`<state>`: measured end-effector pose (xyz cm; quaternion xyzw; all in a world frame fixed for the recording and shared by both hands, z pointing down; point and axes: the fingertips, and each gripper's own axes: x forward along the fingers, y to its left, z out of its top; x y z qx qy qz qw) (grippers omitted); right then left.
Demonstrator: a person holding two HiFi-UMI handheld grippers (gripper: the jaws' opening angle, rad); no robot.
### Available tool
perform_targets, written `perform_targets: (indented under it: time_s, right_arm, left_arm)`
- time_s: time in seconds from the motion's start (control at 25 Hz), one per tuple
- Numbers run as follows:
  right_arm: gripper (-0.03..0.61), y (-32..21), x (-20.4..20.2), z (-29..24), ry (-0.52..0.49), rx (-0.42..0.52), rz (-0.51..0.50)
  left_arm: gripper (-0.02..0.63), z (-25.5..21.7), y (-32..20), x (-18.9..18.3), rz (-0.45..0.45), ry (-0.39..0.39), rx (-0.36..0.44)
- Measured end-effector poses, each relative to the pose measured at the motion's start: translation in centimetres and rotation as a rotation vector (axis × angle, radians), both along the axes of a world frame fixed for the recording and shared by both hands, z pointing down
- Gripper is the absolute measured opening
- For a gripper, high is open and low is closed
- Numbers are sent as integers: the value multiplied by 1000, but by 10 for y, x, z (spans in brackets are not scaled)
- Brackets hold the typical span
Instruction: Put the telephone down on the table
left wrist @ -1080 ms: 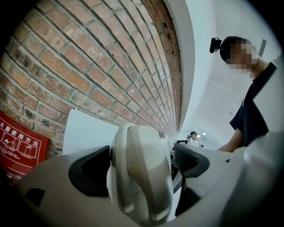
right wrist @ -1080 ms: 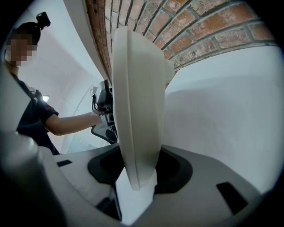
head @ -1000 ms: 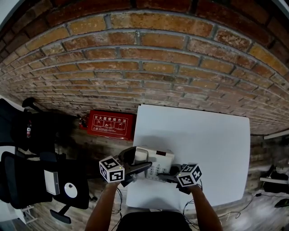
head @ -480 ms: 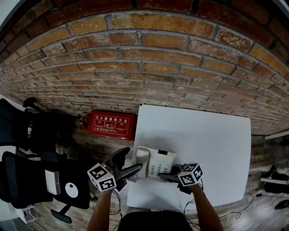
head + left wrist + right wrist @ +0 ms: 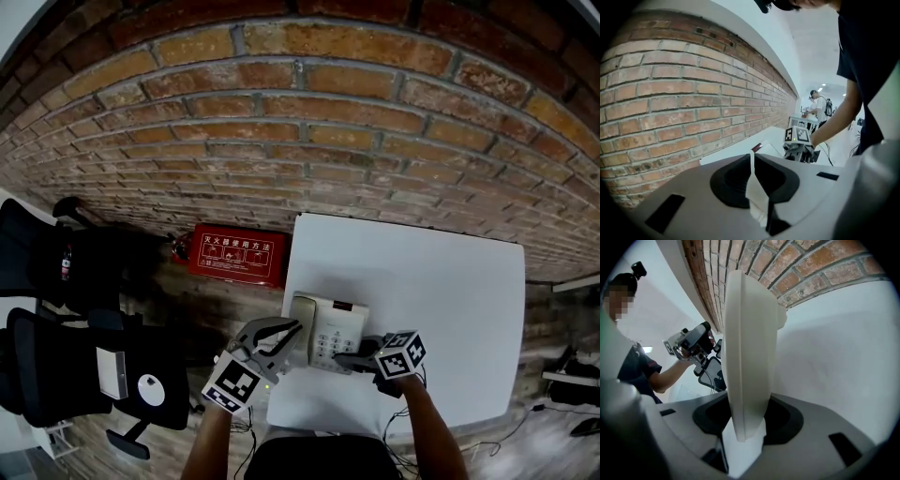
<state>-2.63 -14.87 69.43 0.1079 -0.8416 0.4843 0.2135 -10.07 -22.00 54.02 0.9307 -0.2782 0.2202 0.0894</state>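
The white telephone [image 5: 325, 330] lies on the white table [image 5: 441, 281] near its front left corner, handset on its left side. My right gripper [image 5: 364, 360] is shut on the phone's near right edge; in the right gripper view the white phone body [image 5: 749, 343] fills the gap of the right gripper [image 5: 745, 430]. My left gripper [image 5: 284, 332] hangs just left of the phone, apart from it. Its jaws have just been closing with nothing between them, and in its own view the left gripper [image 5: 752, 158] stands shut.
A brick wall [image 5: 309, 122] runs behind the table. On the floor to the left lie a red box [image 5: 234, 255] and black office chairs [image 5: 84, 375]. Cables [image 5: 525, 427] trail on the floor at the right. Another person [image 5: 818, 105] stands far off.
The left gripper let go of the handset, drew back to the left, rolled over, rose a little and went from open to shut. The right gripper and the telephone kept still.
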Motion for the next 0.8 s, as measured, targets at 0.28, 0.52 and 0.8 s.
perform_targets:
  time_s: [0.28, 0.52, 0.8]
  right_arm:
    - [187, -2, -1, -1, -7, -14, 6]
    - [189, -5, -1, 1, -18, -31, 20]
    - [190, -7, -1, 1, -27, -44, 28]
  left_arm:
    - [8, 31, 8, 7, 31, -185, -15]
    - [8, 51, 2, 8, 28, -253, -37]
    - [8, 71, 3, 9, 50, -303, -68]
